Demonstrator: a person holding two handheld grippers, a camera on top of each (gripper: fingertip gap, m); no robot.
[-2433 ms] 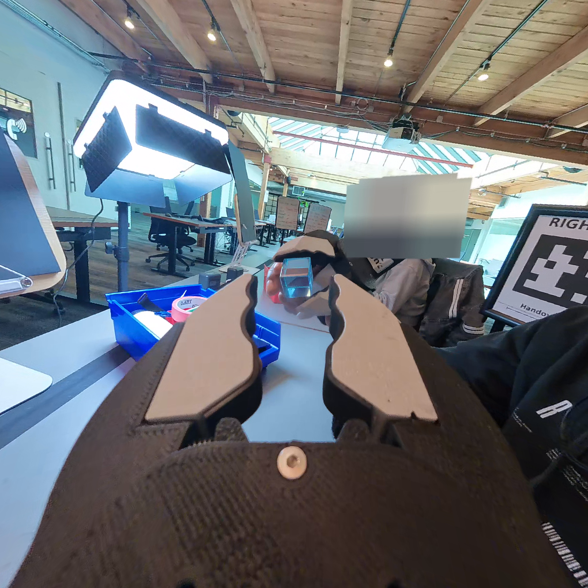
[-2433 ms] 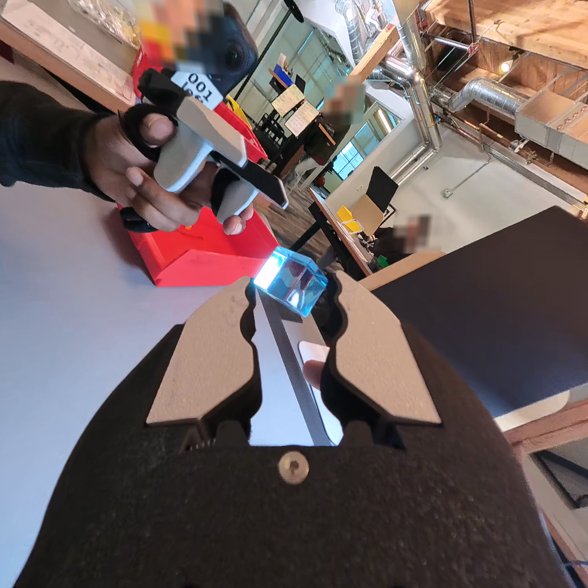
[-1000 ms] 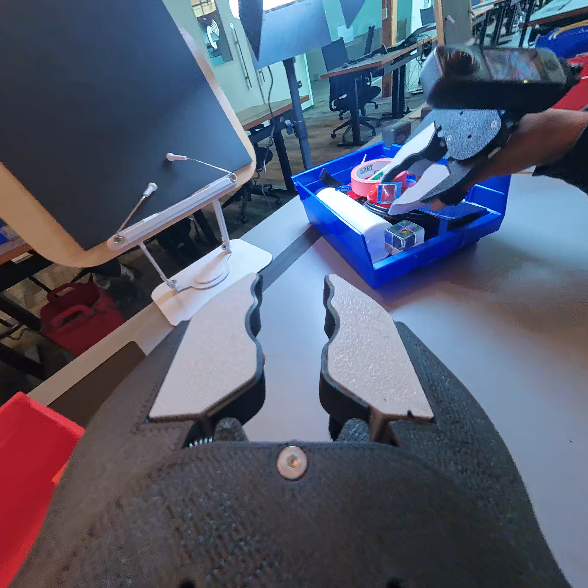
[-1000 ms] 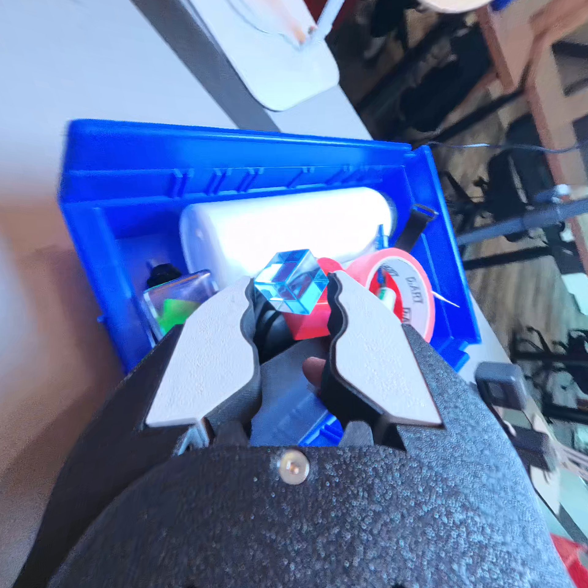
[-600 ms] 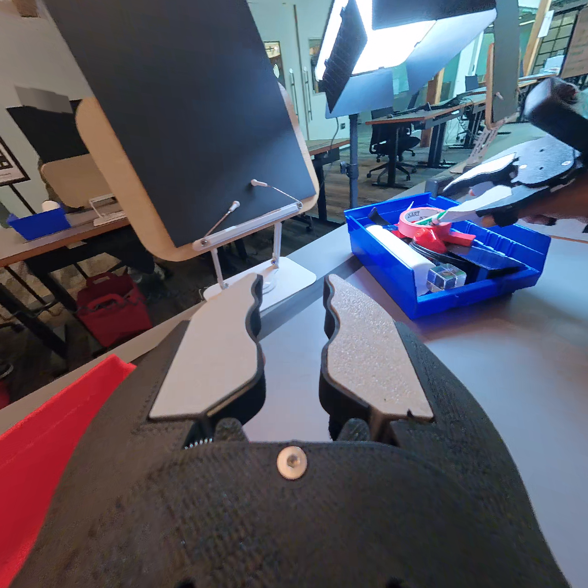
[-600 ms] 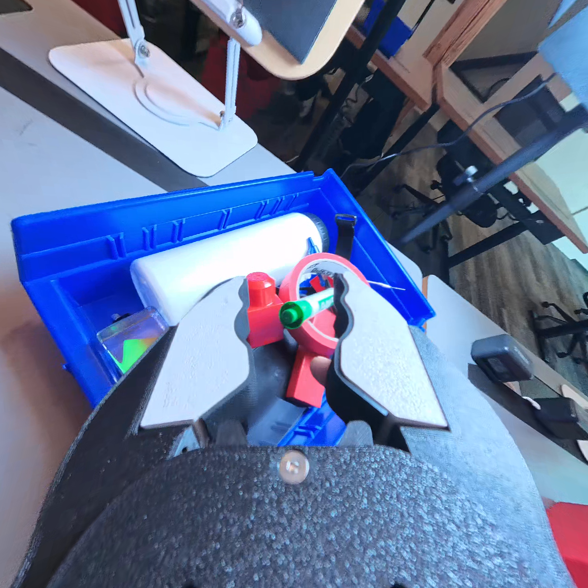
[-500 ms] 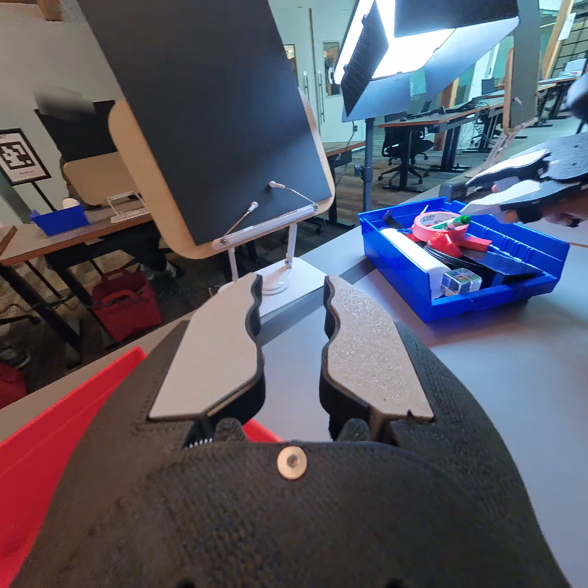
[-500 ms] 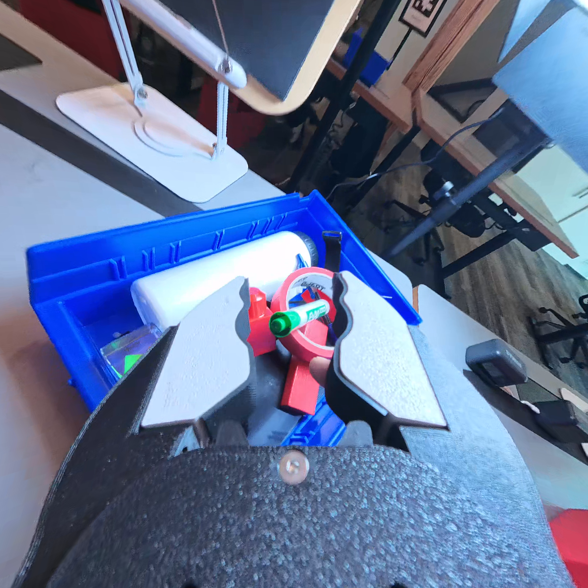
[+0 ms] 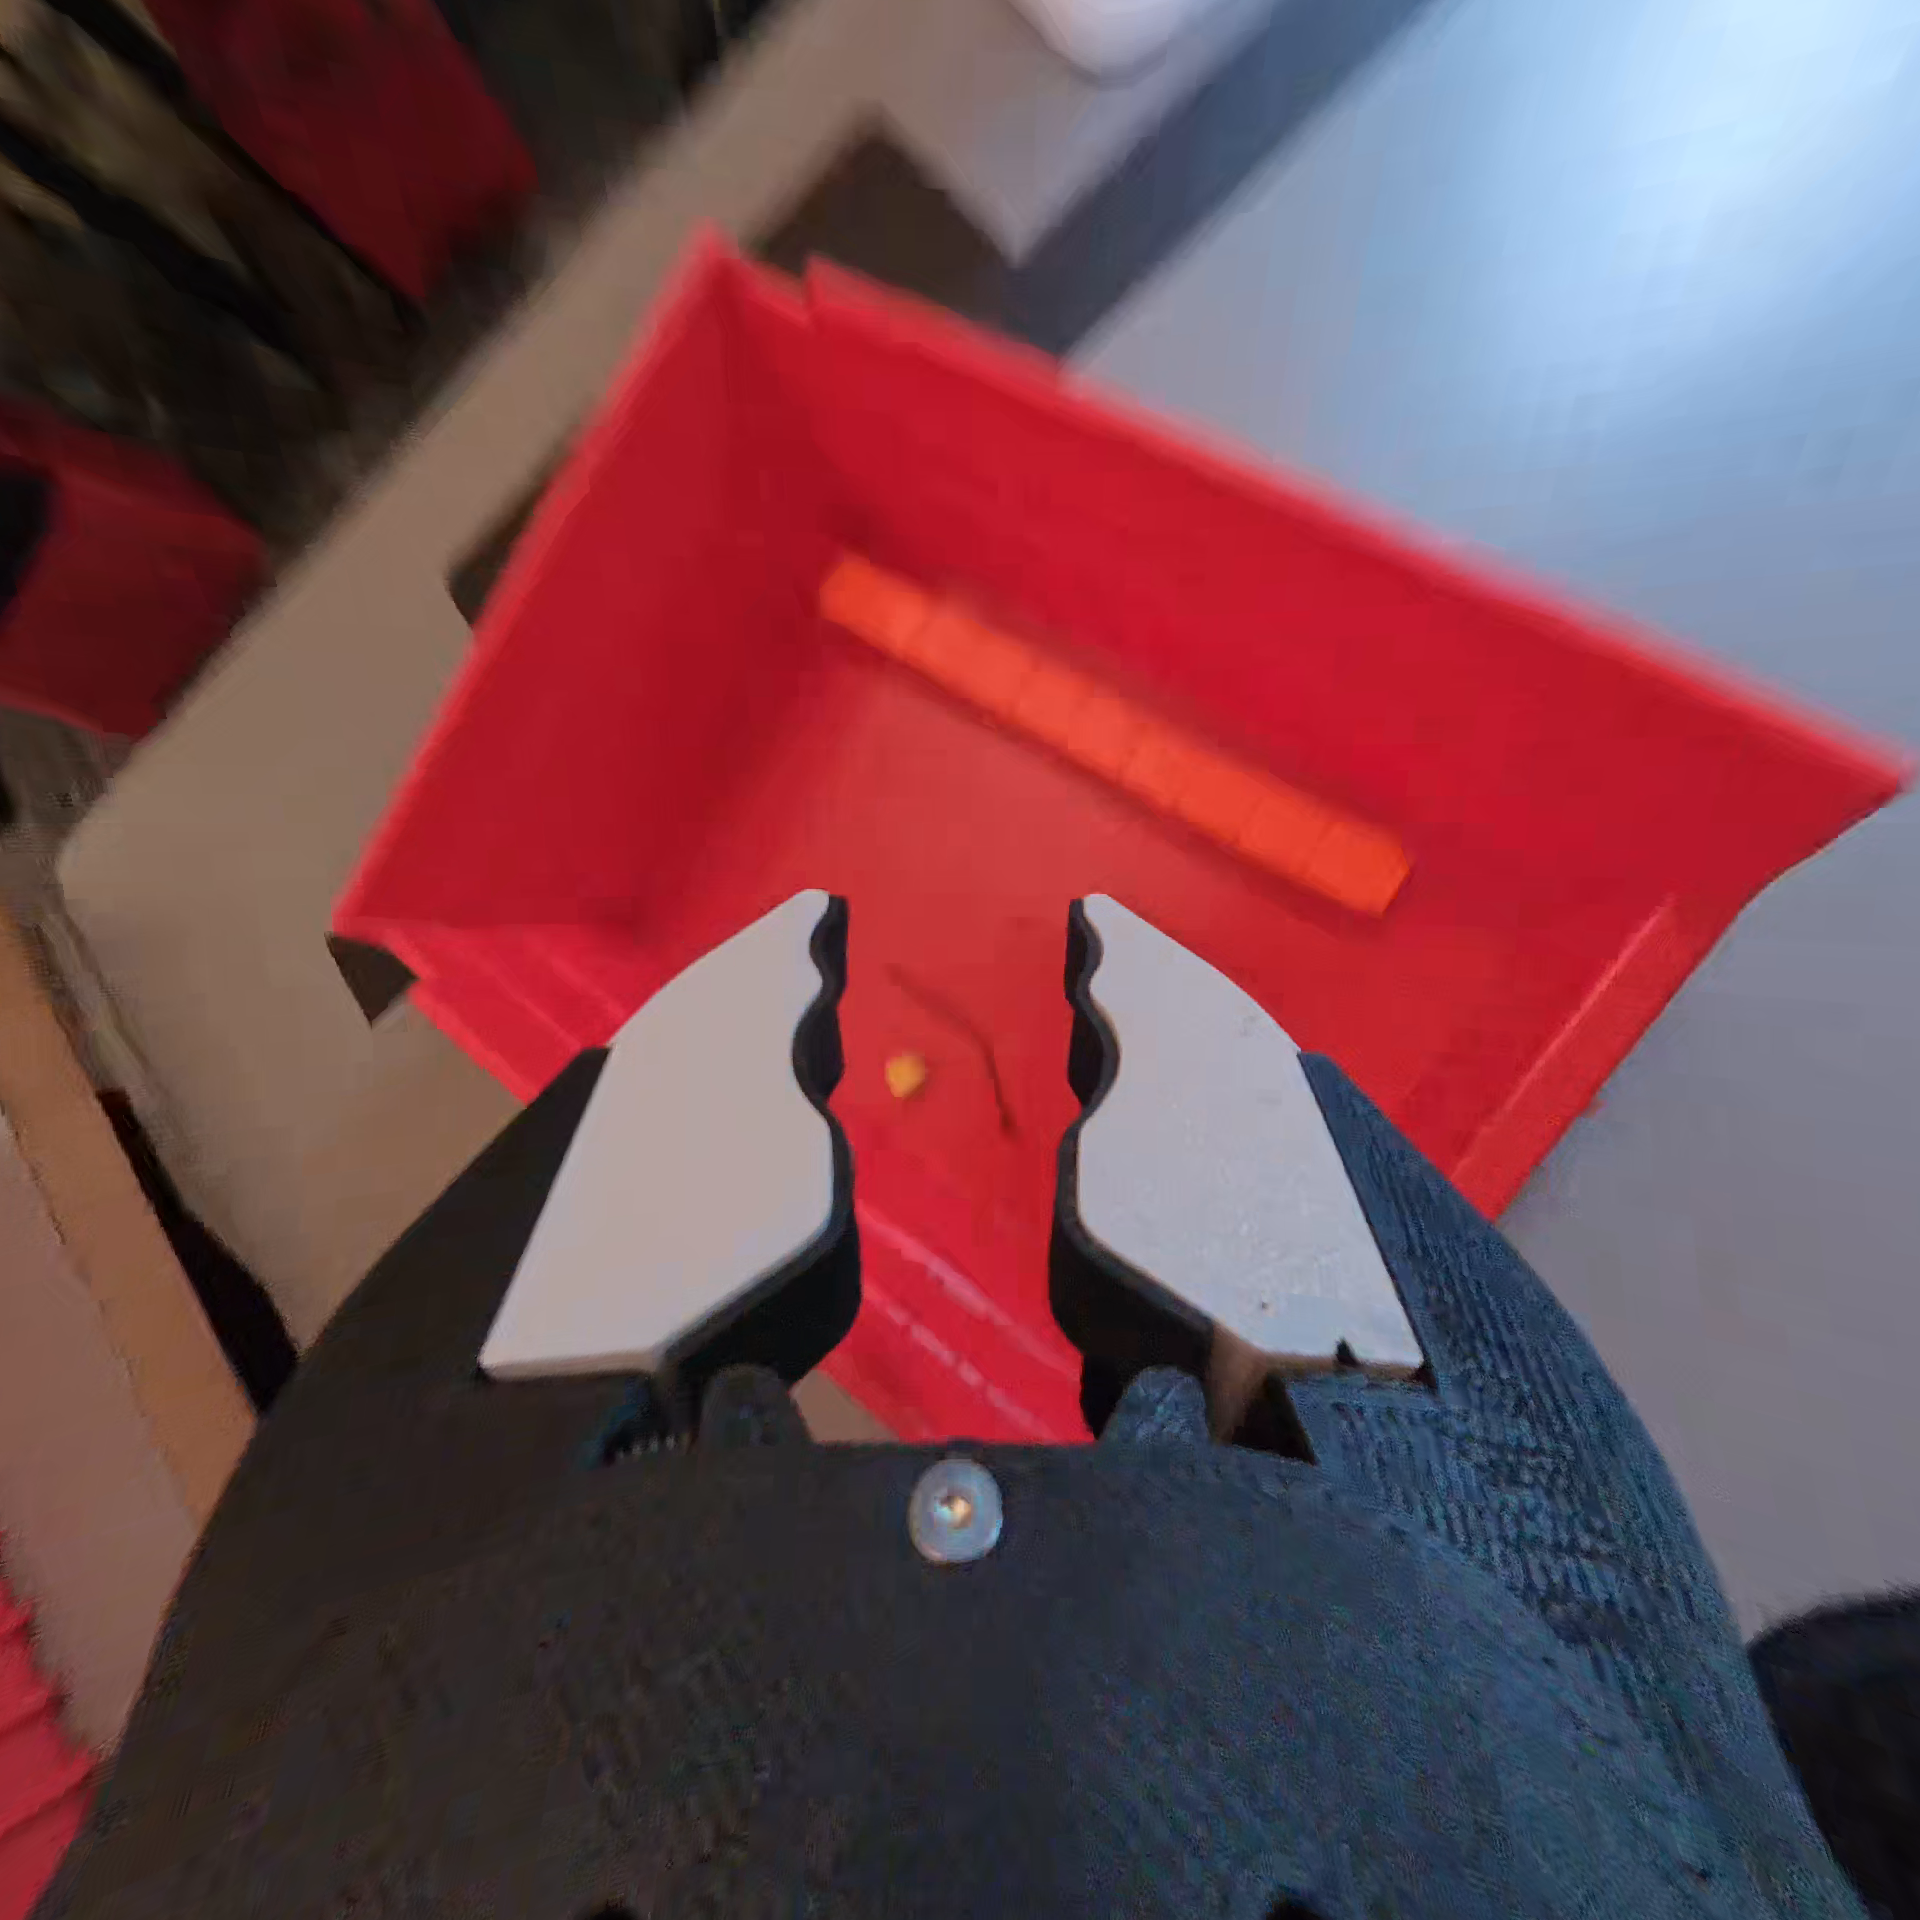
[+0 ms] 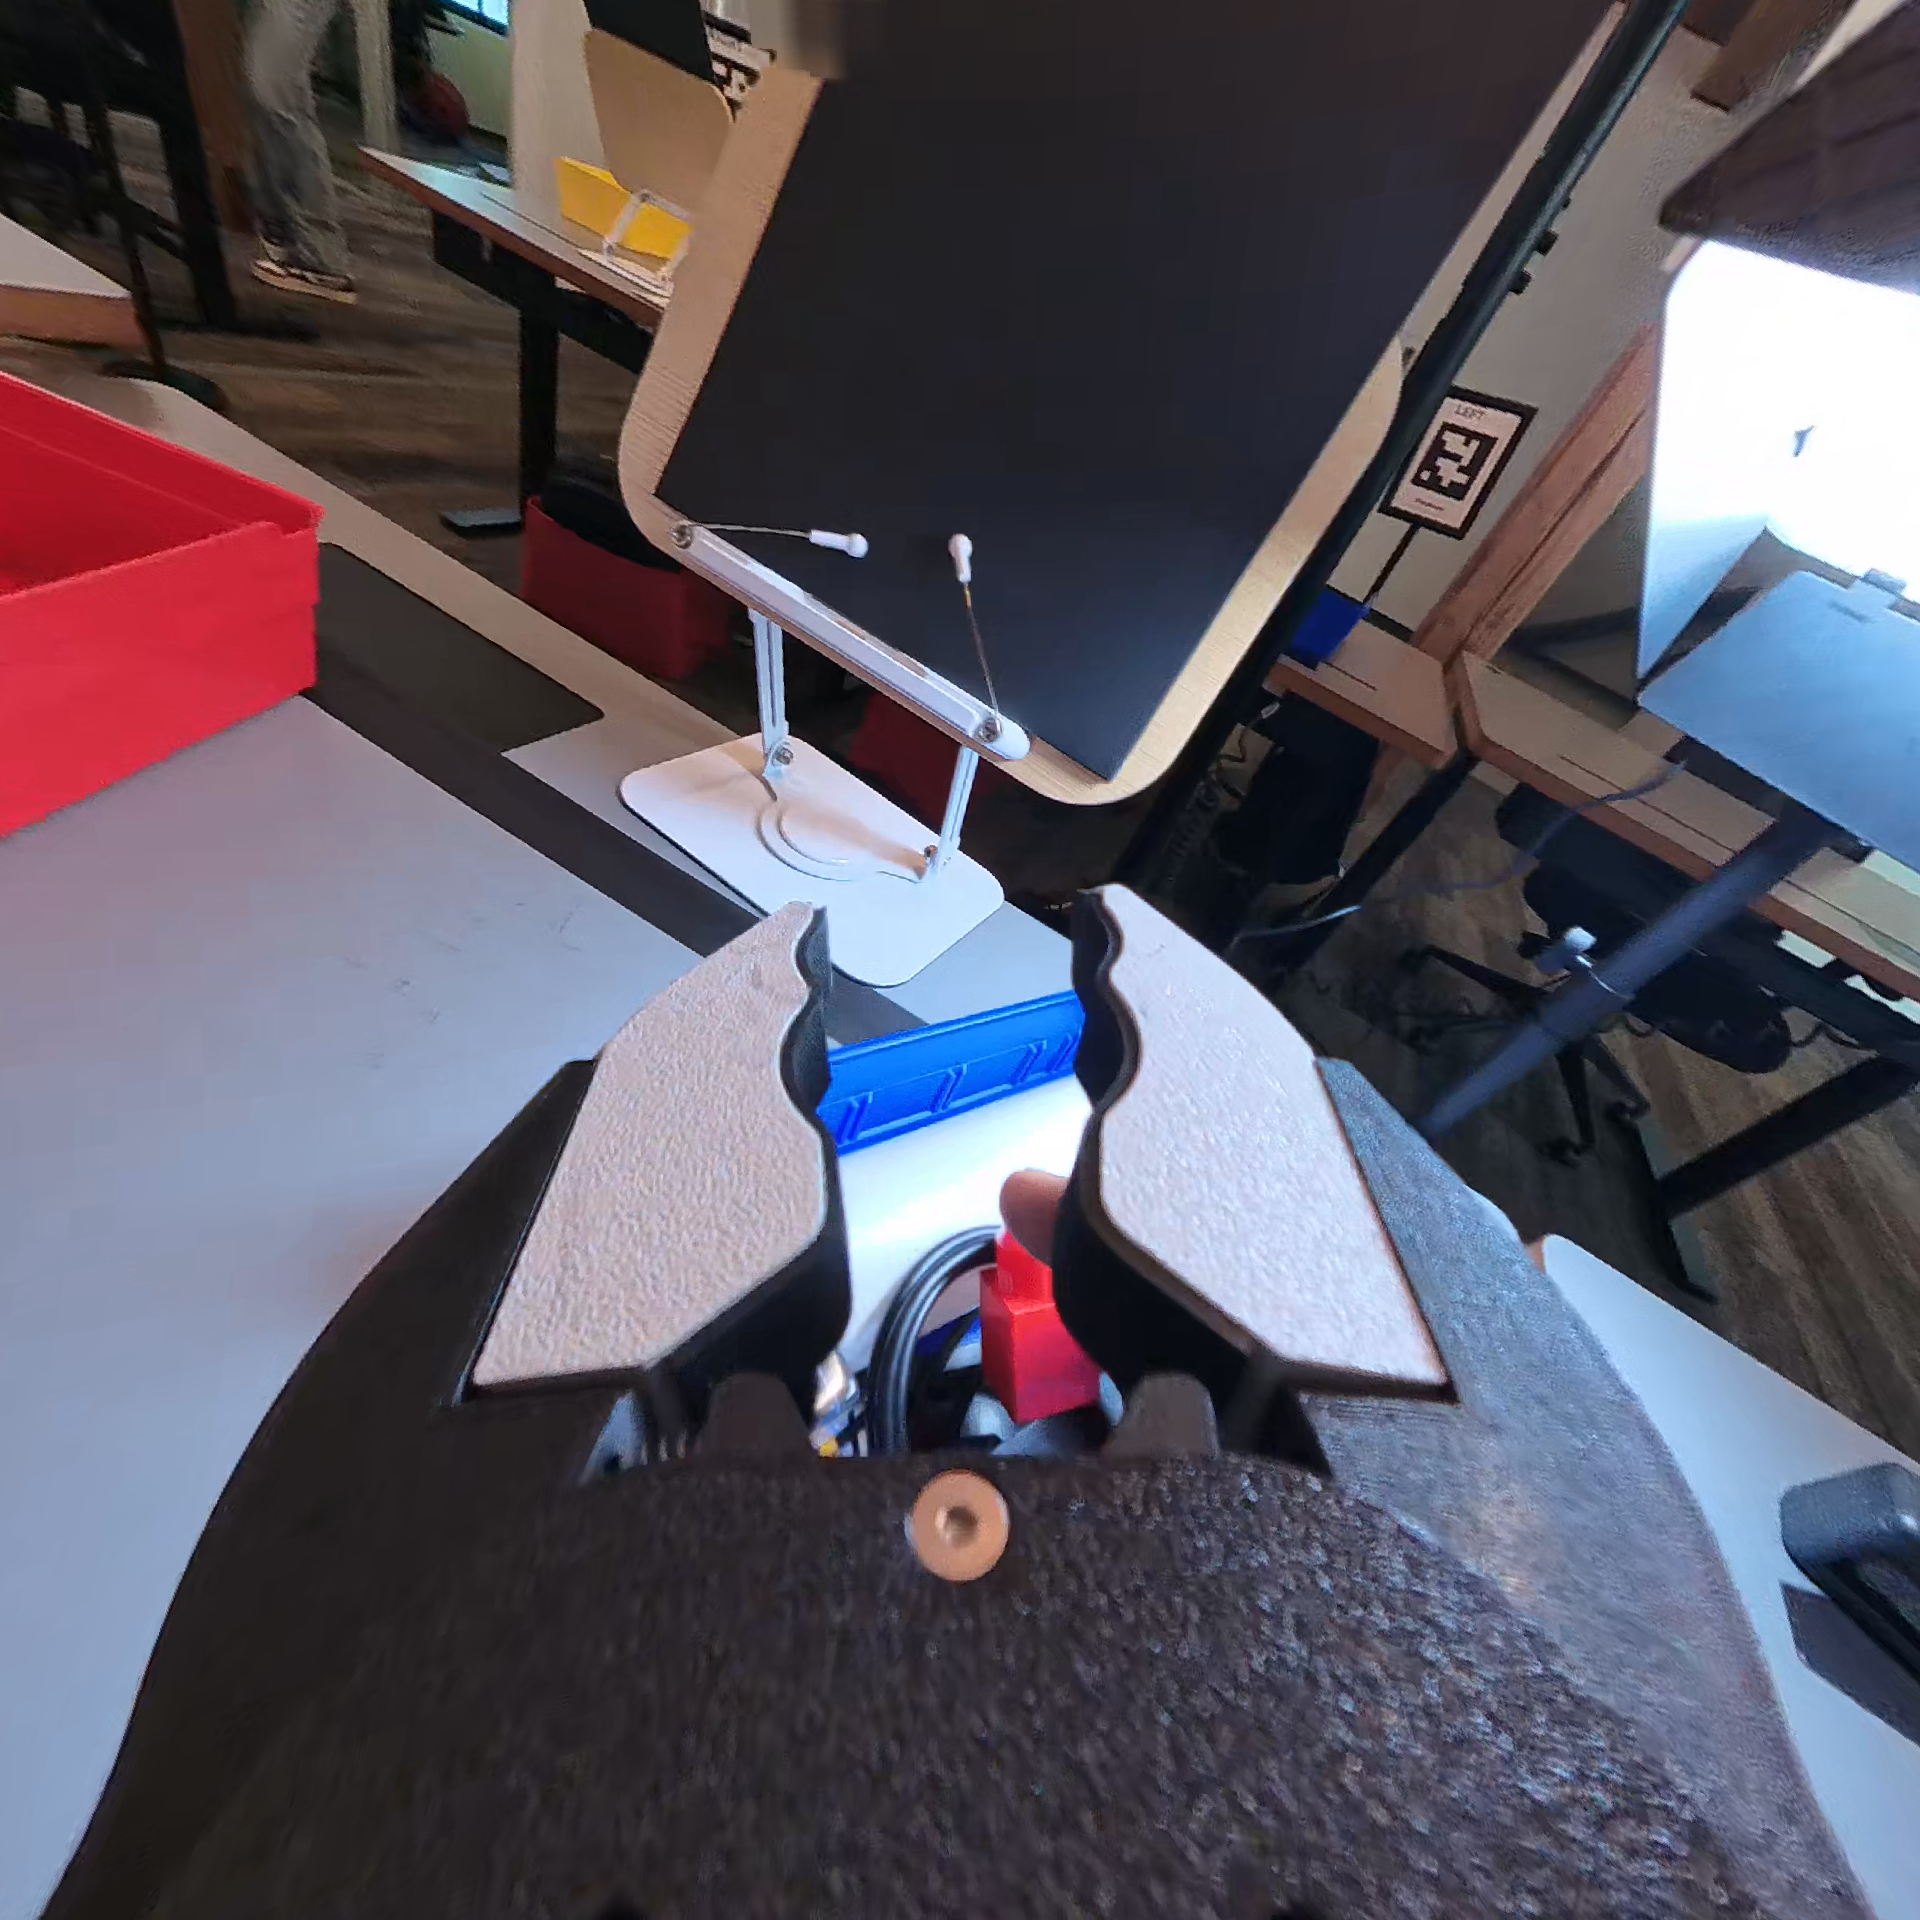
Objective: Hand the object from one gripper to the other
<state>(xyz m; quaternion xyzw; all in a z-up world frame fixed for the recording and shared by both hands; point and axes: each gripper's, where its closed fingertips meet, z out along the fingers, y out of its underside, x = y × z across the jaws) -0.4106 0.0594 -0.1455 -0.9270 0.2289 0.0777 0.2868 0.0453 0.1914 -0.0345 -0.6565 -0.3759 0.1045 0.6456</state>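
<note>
Over the red bin (image 9: 665,644), L wrist view: left gripper (image 9: 948,914) points down into it, fingers spread, nothing between them; bin floor shows through the gap w/ a small yellow-orange scrap (image 9: 904,1073) and a thin dark strand (image 9: 977,1049) beside it; an orange bar (image 9: 1112,732) lies against the bin's far wall; bin sits on a grey table (image 9: 1558,260) near its edge; whole view motion-blurred, detail soft.

R wrist view: right gripper (image 10: 948,920) hangs above the blue bin (image 10: 956,1070), fingers spread, pinching nothing; a fingertip (image 10: 1029,1210) of the person shows just inside the right finger; below the gap: red block (image 10: 1029,1340), black cable (image 10: 914,1309), a white object under them, only partly seen; bin's far wall visible between the fingertips, rest hidden by the gripper body.

Task object: the thing to be handed over can't be picked out in either view; neither gripper holds it; can't tell where it lies.

Beyond the blue bin: white stand (image 10: 821,842) on the table carries a tilted dark board (image 10: 1039,364) w/ a light wood edge; red bin (image 10: 156,623) at far left of the same table, well apart from the blue one; a small black device (image 10: 1849,1558) at the right edge; desks and chairs behind, out of focus.
</note>
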